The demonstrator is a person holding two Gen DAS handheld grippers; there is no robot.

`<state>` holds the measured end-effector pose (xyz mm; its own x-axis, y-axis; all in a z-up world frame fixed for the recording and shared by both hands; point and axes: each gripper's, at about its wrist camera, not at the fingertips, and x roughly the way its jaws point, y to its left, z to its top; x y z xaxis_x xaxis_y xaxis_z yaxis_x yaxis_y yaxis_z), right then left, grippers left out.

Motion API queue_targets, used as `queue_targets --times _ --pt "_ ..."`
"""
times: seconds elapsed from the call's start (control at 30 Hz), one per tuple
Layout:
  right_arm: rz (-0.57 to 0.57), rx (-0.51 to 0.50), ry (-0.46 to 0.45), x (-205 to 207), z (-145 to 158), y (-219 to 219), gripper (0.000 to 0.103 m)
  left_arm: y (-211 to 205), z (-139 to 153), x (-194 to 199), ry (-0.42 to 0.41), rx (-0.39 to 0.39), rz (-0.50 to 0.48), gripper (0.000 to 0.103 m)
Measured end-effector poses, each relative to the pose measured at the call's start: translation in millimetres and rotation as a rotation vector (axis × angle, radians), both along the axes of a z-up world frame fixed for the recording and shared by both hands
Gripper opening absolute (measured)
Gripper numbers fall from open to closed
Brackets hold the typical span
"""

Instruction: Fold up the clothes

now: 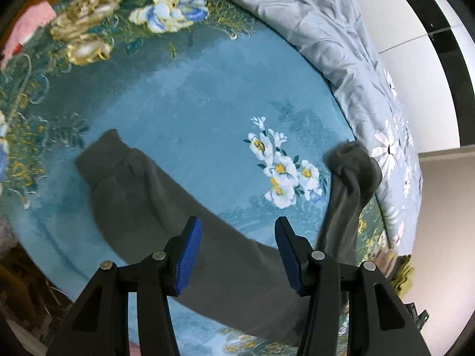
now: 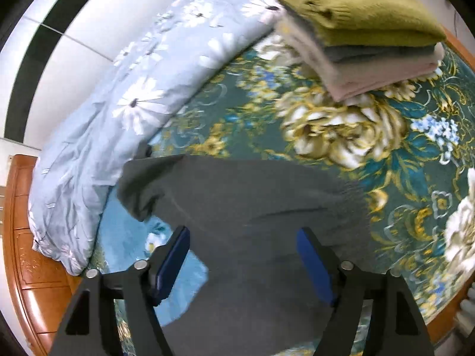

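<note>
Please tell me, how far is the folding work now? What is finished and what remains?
Done: a folded stack with an olive sweater on top sits on the floral blanket. In hand: nothing is gripped; the left tool and right tool are both open above the dark grey garment, which lies unfolded, its sleeves spread apart. Left: folding this garment and adding it to the stack.

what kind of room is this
Most likely a bedroom. The dark grey garment lies spread on a bed covered by a teal flowered blanket, a bunched light blue quilt lies along the wall side, and a stack of folded clothes sits on the blanket.
</note>
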<state>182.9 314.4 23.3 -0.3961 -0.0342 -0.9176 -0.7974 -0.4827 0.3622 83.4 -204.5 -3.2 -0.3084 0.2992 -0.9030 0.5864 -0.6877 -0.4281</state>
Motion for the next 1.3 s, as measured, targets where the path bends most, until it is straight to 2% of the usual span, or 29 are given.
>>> queue_targets --times 0.2,0.23,0.27,0.33,0.43,0.57,0.67,0.77,1.07,1.3 --pt "0.041 0.019 -0.036 -33.0 -4.9 -52.1 0.079 -8.6 -31.0 -38.0 0.010 0.068 -0.008 0.053" --pt "0.045 0.036 -0.041 -38.7 -6.1 -58.8 0.079 -8.4 -34.9 -46.4 0.014 0.068 -0.014 0.055" --pt "0.046 0.048 -0.042 -41.9 -6.5 -63.7 0.080 -7.2 -38.8 -56.8 0.019 0.062 -0.024 0.061" --pt "0.050 0.068 -0.050 -47.1 -9.2 -70.3 0.083 -1.4 -43.7 -77.0 0.036 0.049 -0.046 0.063" --pt "0.077 0.106 -0.068 -52.7 -14.6 -78.4 0.085 13.9 -54.5 -114.9 0.033 0.073 -0.111 0.064" --pt "0.124 0.097 -0.140 -56.4 -34.1 -82.2 0.087 43.7 -65.6 -169.3 0.039 0.099 -0.209 0.065" --pt "0.107 0.059 -0.165 -55.3 -49.7 -79.9 0.087 65.6 -74.4 -208.3 0.048 0.117 -0.265 0.065" --pt "0.086 0.067 -0.177 -56.3 -58.7 -77.4 0.087 91.9 -87.3 -255.9 0.060 0.124 -0.324 0.065" --pt "0.070 0.275 -0.110 -77.1 -36.2 -75.6 0.087 174.9 -125.1 -368.6 0.053 0.130 -0.481 0.068" --pt "0.115 0.289 -0.138 -68.2 -29.1 -84.7 0.087 218.8 -155.8 -418.9 0.012 0.211 -0.507 0.068"
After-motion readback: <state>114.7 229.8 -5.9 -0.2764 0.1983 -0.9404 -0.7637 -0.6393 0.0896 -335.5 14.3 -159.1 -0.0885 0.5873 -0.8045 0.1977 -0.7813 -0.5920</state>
